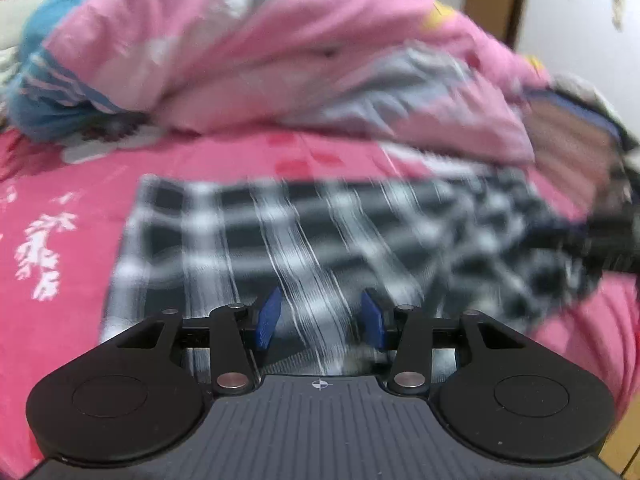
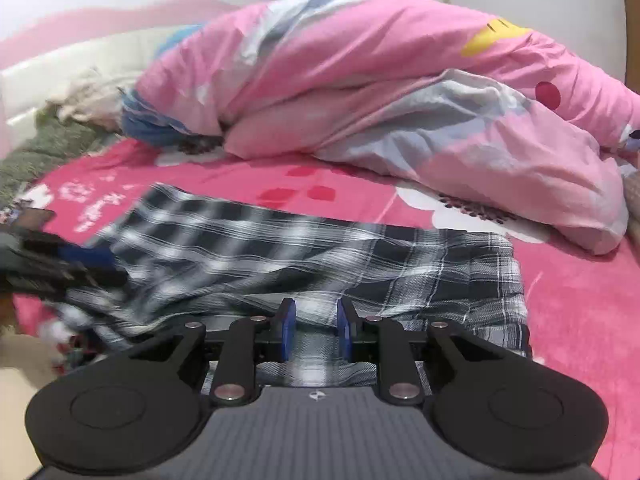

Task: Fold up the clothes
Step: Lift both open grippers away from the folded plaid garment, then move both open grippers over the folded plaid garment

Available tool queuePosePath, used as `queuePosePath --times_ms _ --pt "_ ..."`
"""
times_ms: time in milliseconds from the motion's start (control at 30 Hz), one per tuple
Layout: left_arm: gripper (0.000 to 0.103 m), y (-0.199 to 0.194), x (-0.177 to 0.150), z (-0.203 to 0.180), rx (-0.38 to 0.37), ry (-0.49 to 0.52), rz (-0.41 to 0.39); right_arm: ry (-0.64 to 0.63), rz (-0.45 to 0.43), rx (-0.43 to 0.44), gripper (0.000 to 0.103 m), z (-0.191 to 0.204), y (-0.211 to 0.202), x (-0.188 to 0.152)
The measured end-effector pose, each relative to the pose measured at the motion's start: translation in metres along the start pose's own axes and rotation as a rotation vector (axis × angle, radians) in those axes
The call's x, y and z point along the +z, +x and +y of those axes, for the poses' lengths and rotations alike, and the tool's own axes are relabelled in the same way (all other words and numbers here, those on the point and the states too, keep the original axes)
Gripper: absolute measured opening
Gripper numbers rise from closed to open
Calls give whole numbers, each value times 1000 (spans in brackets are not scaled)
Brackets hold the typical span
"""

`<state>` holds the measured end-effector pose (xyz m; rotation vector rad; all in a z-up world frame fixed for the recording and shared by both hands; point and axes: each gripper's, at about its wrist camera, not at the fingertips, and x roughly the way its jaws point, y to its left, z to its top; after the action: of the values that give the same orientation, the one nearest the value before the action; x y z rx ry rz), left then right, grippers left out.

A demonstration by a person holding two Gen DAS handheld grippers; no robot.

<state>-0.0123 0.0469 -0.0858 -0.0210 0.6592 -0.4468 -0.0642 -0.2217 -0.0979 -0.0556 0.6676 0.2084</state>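
On the bed point(image 2: 580, 320), under its bright pink sheet with white flower prints, everything you are working with lies in front of you. Along the far side sits the biggest thing, a bunched-up pink quilt point(image 2: 380, 80) with grey-blue patches and a yellow mark, and a blue bundle point(image 1: 44, 80) pokes out at its left end. Nearer to you the black-and-white plaid garment point(image 2: 320, 264) is spread across the sheet, flat over most of its width and rumpled toward its left part in the right wrist view; in the left wrist view it is smeared by blur. Your left gripper point(image 1: 320, 318) hangs over the near edge of the plaid cloth with its jaws parted; striped fabric shows in the gap, but the blue pads do not press on it. Your right gripper point(image 2: 316, 330) sits over the same near edge, further right, its jaws set narrower yet apart, with cloth visible between the pads and nothing pinched. At the left rim of the right wrist view a dark blurred shape lies over the cloth; what it is cannot be told.
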Motion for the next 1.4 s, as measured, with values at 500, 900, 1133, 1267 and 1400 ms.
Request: queuePosePath --times_ms 500,900,1133,1267,1400 --pt "44 34 -9 -25 -110 57 132 -107 131 -41 23 -1 16 24" --pt "63 37 -8 -16 -191 -3 136 -255 349 -140 23 -6 14 15" --pt "68 30 -8 -12 -200 -25 113 -258 298 -22 23 26 33 29" --pt "68 24 -6 -5 -219 -59 65 -261 414 -24 23 20 34 10" --pt "68 30 -5 -5 -207 -66 98 -233 432 -80 23 16 17 24"
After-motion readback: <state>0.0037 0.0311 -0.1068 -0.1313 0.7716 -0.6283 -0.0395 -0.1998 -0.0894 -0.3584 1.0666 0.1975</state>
